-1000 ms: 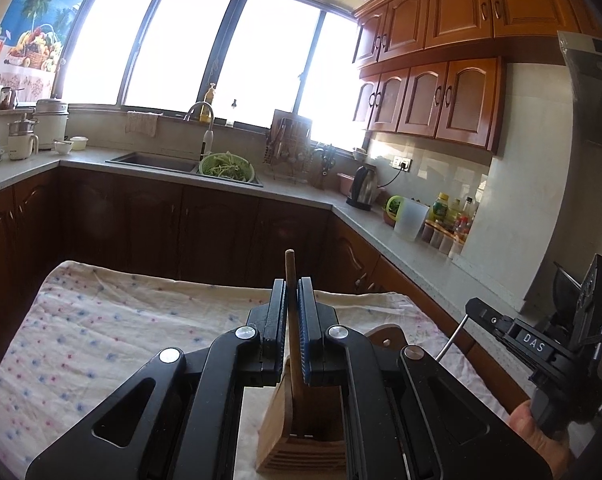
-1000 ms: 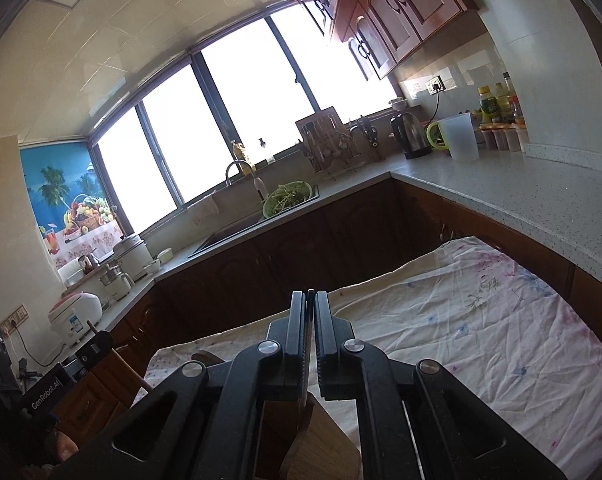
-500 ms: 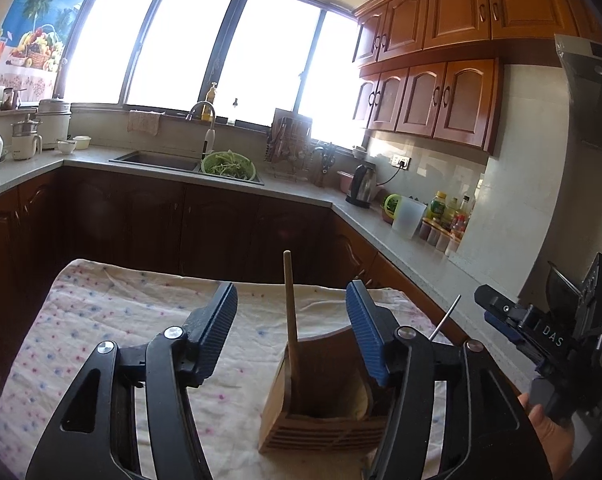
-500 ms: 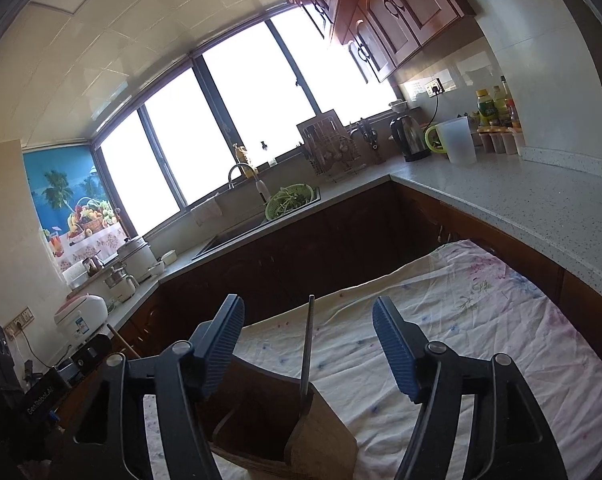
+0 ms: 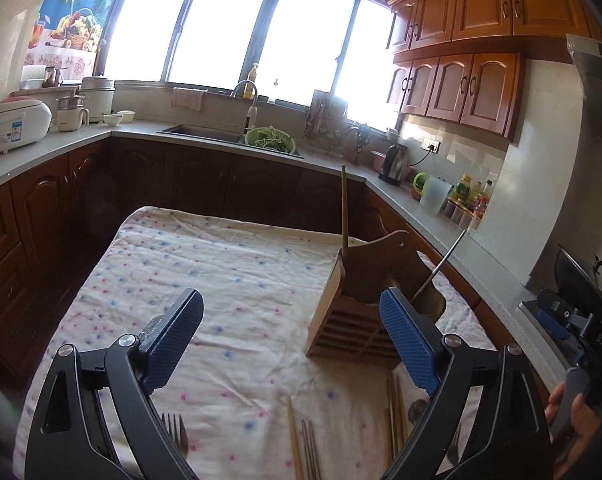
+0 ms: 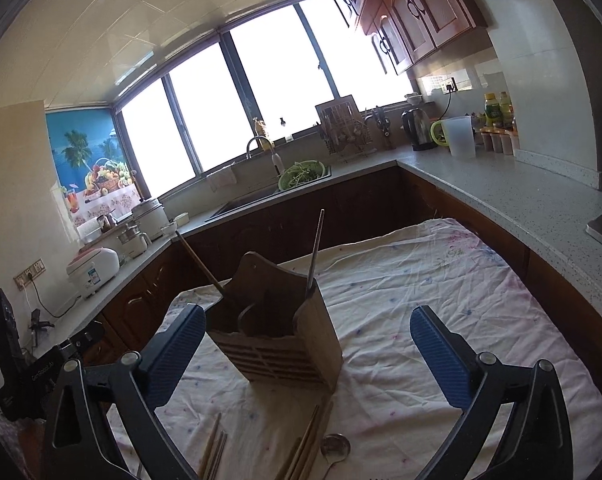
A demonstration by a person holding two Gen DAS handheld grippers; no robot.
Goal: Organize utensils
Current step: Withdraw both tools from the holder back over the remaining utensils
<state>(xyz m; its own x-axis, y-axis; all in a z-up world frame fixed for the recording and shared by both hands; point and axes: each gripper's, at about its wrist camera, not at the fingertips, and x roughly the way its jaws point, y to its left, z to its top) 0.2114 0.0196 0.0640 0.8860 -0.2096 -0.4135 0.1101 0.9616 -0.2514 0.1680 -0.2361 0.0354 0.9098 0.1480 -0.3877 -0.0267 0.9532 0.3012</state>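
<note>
A table under a dotted white cloth fills the view in a kitchen. At the left, the left gripper is opening, its blue pads wide apart with nothing between them; a fork lies on the cloth beneath it. Further right, loose chopsticks and a metal spoon wait near the front edge, so most sorting appears still to do. Right of centre stands the wooden utensil holder, slatted at the front, already holding one wooden stick and one metal stick. The right gripper is likewise opening and empty.
</note>
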